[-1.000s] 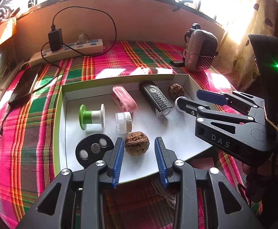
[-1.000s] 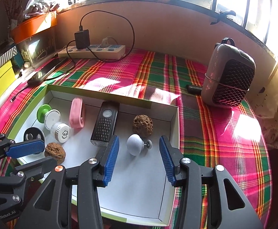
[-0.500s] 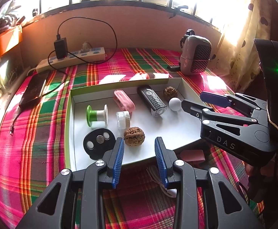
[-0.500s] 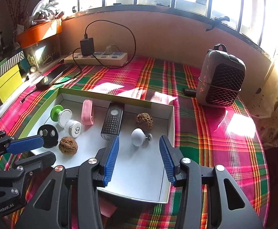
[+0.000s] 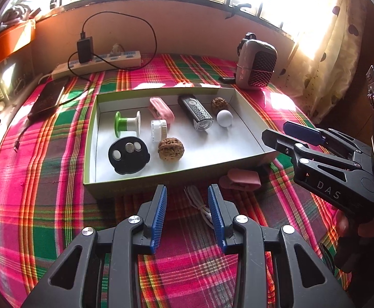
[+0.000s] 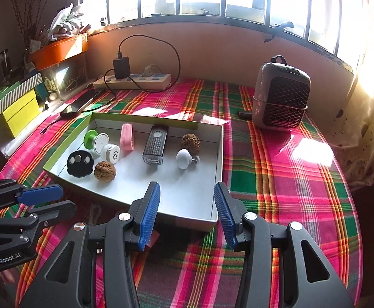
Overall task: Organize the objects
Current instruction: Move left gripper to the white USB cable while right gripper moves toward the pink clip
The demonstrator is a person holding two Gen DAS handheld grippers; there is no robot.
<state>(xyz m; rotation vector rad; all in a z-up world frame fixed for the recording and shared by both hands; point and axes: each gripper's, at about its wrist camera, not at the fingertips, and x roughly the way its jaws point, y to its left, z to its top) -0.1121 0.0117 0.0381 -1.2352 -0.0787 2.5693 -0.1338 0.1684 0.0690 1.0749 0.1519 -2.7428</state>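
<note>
A shallow green-edged box [image 5: 248,118] [image 6: 219,169] on the plaid cloth holds a walnut [image 5: 171,149] [image 6: 104,170], a black disc [image 5: 128,155], a green spool [image 5: 126,124], a white jar [image 5: 158,130], a pink case [image 5: 161,110], a black bike light [image 5: 195,114] [image 6: 156,143], a white knob [image 5: 224,118] [image 6: 185,157] and a second walnut [image 5: 219,104]. My left gripper [image 5: 188,215] is open and empty, in front of the box. My right gripper [image 6: 187,215] is open and empty over the box's near right corner.
A pink clip [image 5: 240,179] and a white cable [image 5: 199,205] lie on the cloth before the box. A small heater [image 6: 280,95], a power strip [image 6: 133,82] with a charger, a phone [image 5: 47,97] and stacked boxes [image 6: 15,107] stand further back.
Both grippers have pulled back and up from the box, both still open. The walnut that was between my left fingers stays in the box.
</note>
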